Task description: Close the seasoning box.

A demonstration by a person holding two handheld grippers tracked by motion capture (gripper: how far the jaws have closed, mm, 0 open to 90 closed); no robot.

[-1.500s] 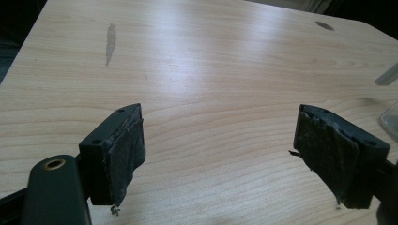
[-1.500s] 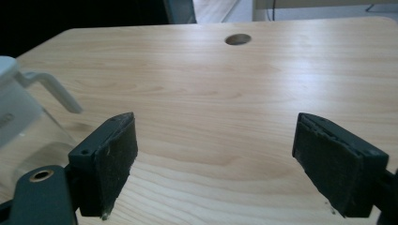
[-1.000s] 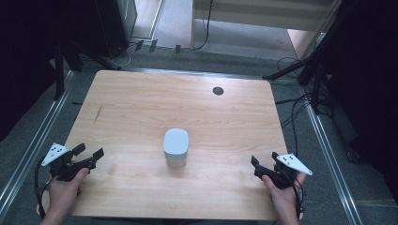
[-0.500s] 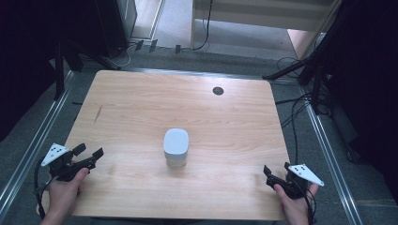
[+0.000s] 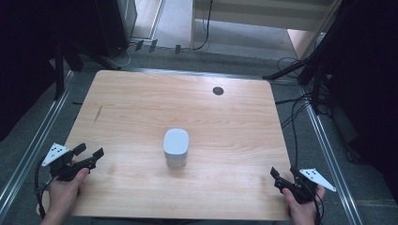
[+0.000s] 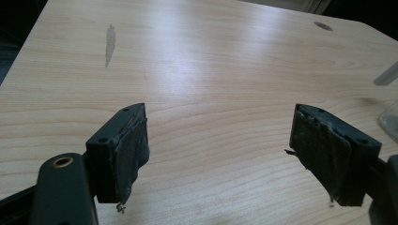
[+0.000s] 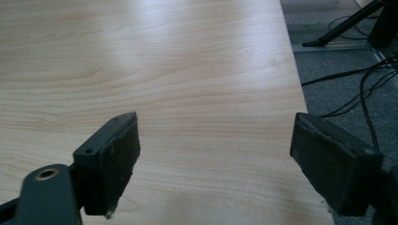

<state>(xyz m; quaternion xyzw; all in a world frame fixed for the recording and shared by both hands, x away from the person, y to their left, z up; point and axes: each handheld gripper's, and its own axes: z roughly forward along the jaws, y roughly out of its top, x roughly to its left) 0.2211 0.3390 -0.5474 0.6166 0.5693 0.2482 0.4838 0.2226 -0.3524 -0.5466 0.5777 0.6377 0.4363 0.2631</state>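
Centrally on the light wooden table (image 5: 141, 108) stands a small white container (image 5: 176, 147) with a rounded top and a clear lower part, upright and on its own, with bare wood all round it. Its glassy edge also creeps into the left gripper view at the far right (image 6: 390, 123). The left gripper (image 5: 90, 154) sits near the table's front left corner, held in the person's left hand (image 5: 63, 194), which comes in from the bottom edge; a grey three-cornered plate (image 5: 54, 153) rides on top of it. Its jaws stand wide apart with nothing between them, and in the left gripper view (image 6: 220, 154) the worn pads face each other over empty wood grain. The right gripper (image 5: 285, 179) is at the front right corner, close to the table's edge, held in the right hand (image 5: 300, 211), with its own grey plate (image 5: 317, 178) pointing outward. Its jaws are likewise spread and empty; in the right gripper view (image 7: 216, 159) the right-hand jaw hangs beyond the table's edge, over grey floor (image 7: 338, 89) crossed by black cables (image 7: 361, 93). Both grippers are well apart from the container. Farther back on the table is a small dark round hole (image 5: 218, 91), and a greyish smear (image 5: 97, 114) marks the wood toward the left side.
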